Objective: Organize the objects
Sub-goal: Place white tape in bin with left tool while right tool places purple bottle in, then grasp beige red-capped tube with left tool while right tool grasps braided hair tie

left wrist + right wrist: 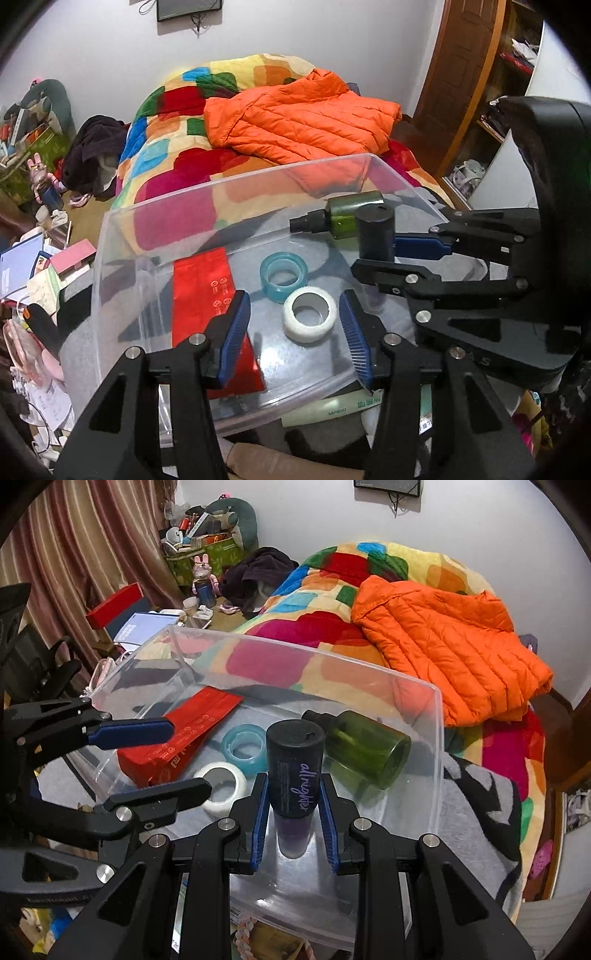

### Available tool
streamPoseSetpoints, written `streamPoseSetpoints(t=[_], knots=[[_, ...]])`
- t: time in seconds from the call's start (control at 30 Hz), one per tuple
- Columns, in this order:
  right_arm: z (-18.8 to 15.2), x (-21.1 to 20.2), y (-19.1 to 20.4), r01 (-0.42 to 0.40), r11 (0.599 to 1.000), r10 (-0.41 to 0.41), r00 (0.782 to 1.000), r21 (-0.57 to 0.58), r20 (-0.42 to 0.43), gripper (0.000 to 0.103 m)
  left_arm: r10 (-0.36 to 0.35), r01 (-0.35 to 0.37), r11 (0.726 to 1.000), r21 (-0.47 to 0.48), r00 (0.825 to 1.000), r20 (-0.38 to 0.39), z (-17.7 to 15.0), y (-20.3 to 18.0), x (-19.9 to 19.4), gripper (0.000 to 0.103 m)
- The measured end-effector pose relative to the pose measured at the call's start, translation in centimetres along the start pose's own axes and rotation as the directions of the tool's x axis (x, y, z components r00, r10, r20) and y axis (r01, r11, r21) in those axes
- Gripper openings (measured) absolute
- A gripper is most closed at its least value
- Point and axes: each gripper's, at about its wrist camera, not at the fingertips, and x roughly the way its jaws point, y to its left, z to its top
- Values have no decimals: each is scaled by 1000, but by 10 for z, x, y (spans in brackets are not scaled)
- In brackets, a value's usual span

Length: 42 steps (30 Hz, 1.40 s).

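Note:
A clear plastic bin (236, 177) (295, 653) holds a red packet (203, 284) (184, 731), a teal tape roll (284, 277) (243, 747), a white tape roll (309, 316) (221, 786) and a green bottle (351, 214) (369, 749) lying on its side. My left gripper (295, 332) (190, 757) hangs open over the white roll, pads clear of it. My right gripper (293, 779) (376, 254) is shut on an upright black bottle (293, 771) (376, 232) inside the bin, beside the green bottle.
The bin rests on a grey and black blanket (476, 797). Behind it is a bed with a colourful quilt (177, 118) and an orange jacket (295, 118). Books, boxes and clutter (33, 266) crowd the left side. A wooden wardrobe (461, 74) stands at the right.

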Motion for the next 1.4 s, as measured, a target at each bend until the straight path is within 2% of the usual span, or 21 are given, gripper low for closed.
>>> streamPoseSetpoints(t=[0.07,0.13,0.2,0.27,0.4,0.43,0.5,0.6,0.73,0.9,1.2,1.27,1.4], knots=[[-1,-4,2,20,1000,-20,1000,-4,8,24,12,-12,1000,-1,1000,9,-1,0,-5,57],[-1,-9,2,13,1000,-13,1000,0,15,29,28,-28,1000,2,999,37,-4,0,-15,64],[-3,-19,2,8,1000,-8,999,10,41,44,47,-48,999,7,997,64,-7,-1,-24,66],[-5,-29,4,21,1000,-21,997,7,71,50,67,-69,998,15,994,89,-10,-2,-34,68],[-12,-51,4,27,1000,-28,993,16,117,53,107,-109,994,8,984,144,-19,-1,-60,80],[-14,-56,4,29,999,-31,991,21,130,54,114,-117,993,5,981,154,-23,0,-66,81],[-21,-72,5,54,998,-58,984,30,171,62,136,-138,990,1,976,171,-29,3,-76,82],[-32,-91,7,80,996,-86,971,38,223,69,159,-157,987,-26,968,192,-42,8,-89,97],[-48,-106,10,105,994,-112,961,41,252,70,166,-158,986,-56,971,174,-63,17,-96,97],[-74,-109,10,102,993,-114,964,64,239,70,173,-163,982,-90,978,117,-94,25,-88,97],[-115,-83,2,125,986,-141,980,114,142,70,155,-153,969,-194,988,-1,-147,34,-60,98],[-120,-76,0,119,985,-135,984,126,120,70,149,-139,964,-227,988,31,-153,36,-61,98],[-126,-65,2,107,986,-119,988,130,93,70,134,-115,951,-289,990,48,-164,46,-66,98]])
